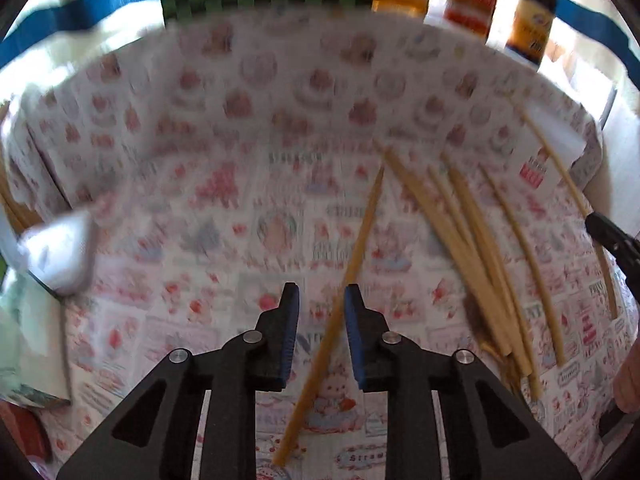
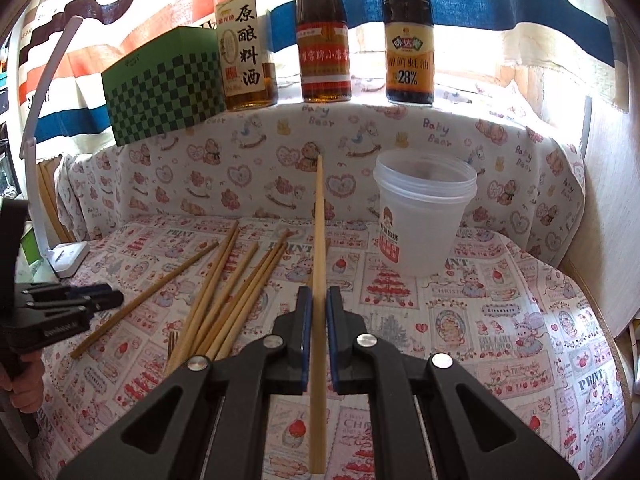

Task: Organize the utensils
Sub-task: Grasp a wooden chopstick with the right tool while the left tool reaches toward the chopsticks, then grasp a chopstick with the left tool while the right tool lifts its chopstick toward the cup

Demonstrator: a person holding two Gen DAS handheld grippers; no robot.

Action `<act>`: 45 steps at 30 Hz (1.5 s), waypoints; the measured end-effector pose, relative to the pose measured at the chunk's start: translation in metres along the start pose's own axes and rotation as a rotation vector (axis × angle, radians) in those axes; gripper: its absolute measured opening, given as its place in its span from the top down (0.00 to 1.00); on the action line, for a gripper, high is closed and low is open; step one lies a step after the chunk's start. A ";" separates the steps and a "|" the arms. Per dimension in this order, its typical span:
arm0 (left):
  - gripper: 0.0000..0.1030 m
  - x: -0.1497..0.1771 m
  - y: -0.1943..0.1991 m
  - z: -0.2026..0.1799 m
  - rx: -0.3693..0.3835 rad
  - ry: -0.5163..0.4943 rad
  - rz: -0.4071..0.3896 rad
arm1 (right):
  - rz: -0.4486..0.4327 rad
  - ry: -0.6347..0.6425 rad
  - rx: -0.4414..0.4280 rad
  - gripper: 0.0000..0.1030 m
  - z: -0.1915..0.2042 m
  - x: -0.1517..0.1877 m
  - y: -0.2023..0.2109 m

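Observation:
My right gripper is shut on one wooden chopstick, which sticks out forward past the fingers, its far tip left of a clear plastic cup standing on the patterned cloth. Several loose chopsticks lie in a fan on the cloth left of it. My left gripper is open over the cloth; a single chopstick runs slantwise through the gap close to the right pad, not pinched. The pile lies to its right. In the right wrist view the left gripper hovers at the far left.
Three sauce bottles and a green checked box stand on the raised ledge behind the cloth. A white lamp base with a curved arm sits at the left. A hand holds the left gripper's grip. A padded wall rims the cloth.

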State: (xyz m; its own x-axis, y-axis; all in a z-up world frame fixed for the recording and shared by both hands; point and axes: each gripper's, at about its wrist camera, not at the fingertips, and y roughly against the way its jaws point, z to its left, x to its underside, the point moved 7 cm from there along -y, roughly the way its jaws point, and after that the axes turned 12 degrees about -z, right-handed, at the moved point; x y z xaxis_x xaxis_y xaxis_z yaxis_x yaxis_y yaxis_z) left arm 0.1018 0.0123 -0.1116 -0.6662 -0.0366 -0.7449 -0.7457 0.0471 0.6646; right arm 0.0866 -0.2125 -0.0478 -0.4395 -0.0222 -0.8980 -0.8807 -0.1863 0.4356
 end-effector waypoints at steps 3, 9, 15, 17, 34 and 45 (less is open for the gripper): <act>0.78 0.004 0.001 -0.004 0.019 0.001 0.012 | 0.000 0.000 0.001 0.94 0.000 0.000 0.001; 0.78 0.009 0.001 -0.015 0.009 -0.058 0.027 | -0.006 -0.002 0.005 0.94 0.000 -0.001 0.001; 0.94 0.007 0.001 -0.011 0.075 0.000 0.045 | -0.032 -0.019 0.017 0.94 -0.004 -0.005 0.004; 0.95 0.004 0.006 -0.014 0.076 -0.016 0.011 | -0.055 -0.039 0.012 0.94 -0.006 -0.009 0.008; 0.94 -0.052 0.120 -0.022 0.145 -0.061 -0.563 | -0.210 -0.134 -0.020 0.94 -0.017 -0.032 0.035; 0.94 -0.051 0.117 -0.017 0.168 -0.033 -0.561 | -0.199 -0.158 -0.011 0.94 -0.023 -0.030 0.031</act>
State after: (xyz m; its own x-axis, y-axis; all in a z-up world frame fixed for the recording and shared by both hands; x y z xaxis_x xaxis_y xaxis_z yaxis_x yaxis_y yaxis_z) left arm 0.0483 0.0023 0.0053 -0.1678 -0.0707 -0.9833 -0.9705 0.1871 0.1522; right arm 0.0761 -0.2404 -0.0086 -0.2805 0.1697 -0.9447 -0.9510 -0.1822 0.2497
